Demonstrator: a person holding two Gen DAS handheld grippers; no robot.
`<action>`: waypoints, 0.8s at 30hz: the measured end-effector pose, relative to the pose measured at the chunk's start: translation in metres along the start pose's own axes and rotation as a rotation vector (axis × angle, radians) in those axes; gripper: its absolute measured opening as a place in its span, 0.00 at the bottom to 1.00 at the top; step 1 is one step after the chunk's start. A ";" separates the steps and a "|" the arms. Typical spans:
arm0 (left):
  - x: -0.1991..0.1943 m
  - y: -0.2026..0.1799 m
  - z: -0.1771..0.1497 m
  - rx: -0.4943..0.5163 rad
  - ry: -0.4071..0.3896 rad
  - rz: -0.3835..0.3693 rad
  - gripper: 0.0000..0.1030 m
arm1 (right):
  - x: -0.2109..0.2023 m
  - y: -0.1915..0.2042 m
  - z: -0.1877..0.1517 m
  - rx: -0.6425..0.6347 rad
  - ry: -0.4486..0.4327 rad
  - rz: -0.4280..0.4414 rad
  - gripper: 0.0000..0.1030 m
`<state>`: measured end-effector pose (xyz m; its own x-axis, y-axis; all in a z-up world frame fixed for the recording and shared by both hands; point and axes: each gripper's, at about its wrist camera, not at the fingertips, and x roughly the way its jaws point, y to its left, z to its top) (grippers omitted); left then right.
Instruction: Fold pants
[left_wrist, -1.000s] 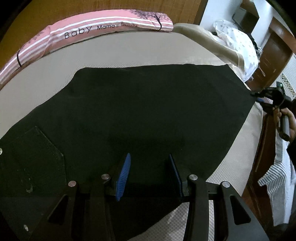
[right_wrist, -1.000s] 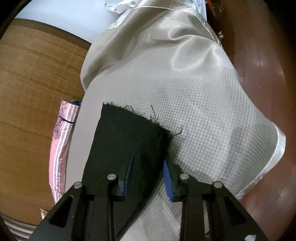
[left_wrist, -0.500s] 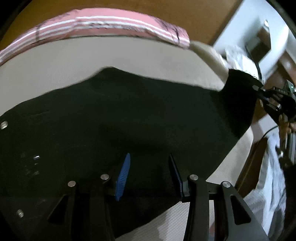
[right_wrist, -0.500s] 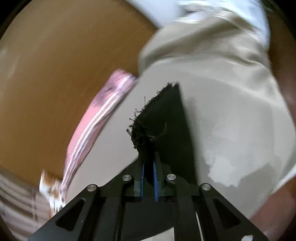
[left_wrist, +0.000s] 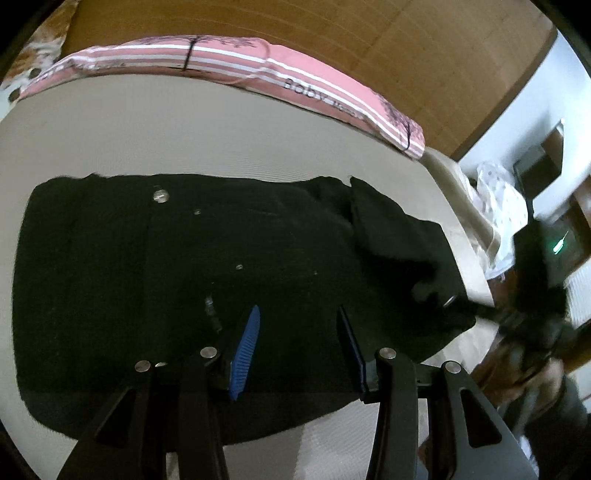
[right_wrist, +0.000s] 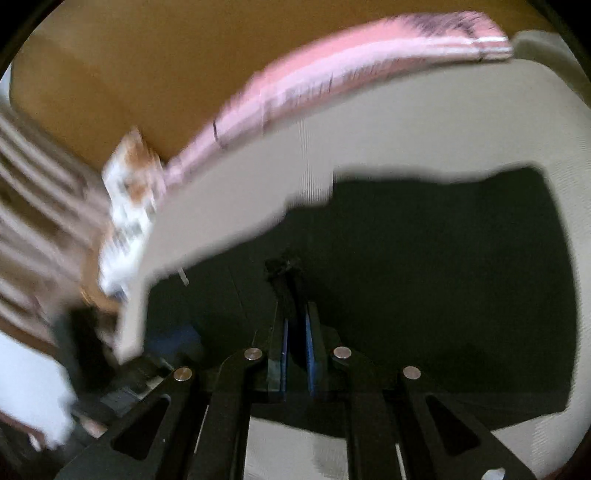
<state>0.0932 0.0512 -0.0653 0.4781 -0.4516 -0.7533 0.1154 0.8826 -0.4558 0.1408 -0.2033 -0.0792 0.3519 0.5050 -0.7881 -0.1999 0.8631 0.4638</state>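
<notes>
The black pants (left_wrist: 207, 266) lie on the beige bed, with silver buttons showing near the waist. Their right end is doubled over in a loose flap (left_wrist: 399, 240). My left gripper (left_wrist: 295, 336) is open and hovers over the pants' near edge. My right gripper (right_wrist: 295, 325) is shut on a frayed hem of the pants (right_wrist: 282, 267), carried over the rest of the black cloth (right_wrist: 443, 266). The right gripper also shows, blurred, at the right edge of the left wrist view (left_wrist: 524, 317).
A pink striped pillow (left_wrist: 258, 74) lies along the wooden headboard (left_wrist: 332, 33). The beige bed cover (left_wrist: 184, 133) surrounds the pants. A white spotted cloth (left_wrist: 506, 206) sits off the bed's right side. The right wrist view is motion-blurred.
My right gripper closed on the frayed hem and carried it up and across over the pants, folding the leg end over. The left gripper stayed open while its view swung left.
</notes>
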 end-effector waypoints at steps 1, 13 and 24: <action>-0.002 0.002 -0.001 -0.003 -0.002 -0.005 0.44 | 0.011 0.000 -0.007 -0.014 0.030 -0.026 0.09; 0.008 -0.019 0.002 -0.012 0.044 -0.131 0.44 | 0.014 0.006 -0.029 -0.111 0.087 -0.070 0.16; 0.050 -0.042 0.008 -0.118 0.218 -0.300 0.44 | -0.067 -0.030 -0.042 0.227 -0.206 -0.012 0.43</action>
<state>0.1190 -0.0078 -0.0800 0.2407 -0.7156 -0.6557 0.1148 0.6918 -0.7129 0.0850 -0.2628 -0.0572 0.5359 0.4631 -0.7059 0.0062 0.8340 0.5518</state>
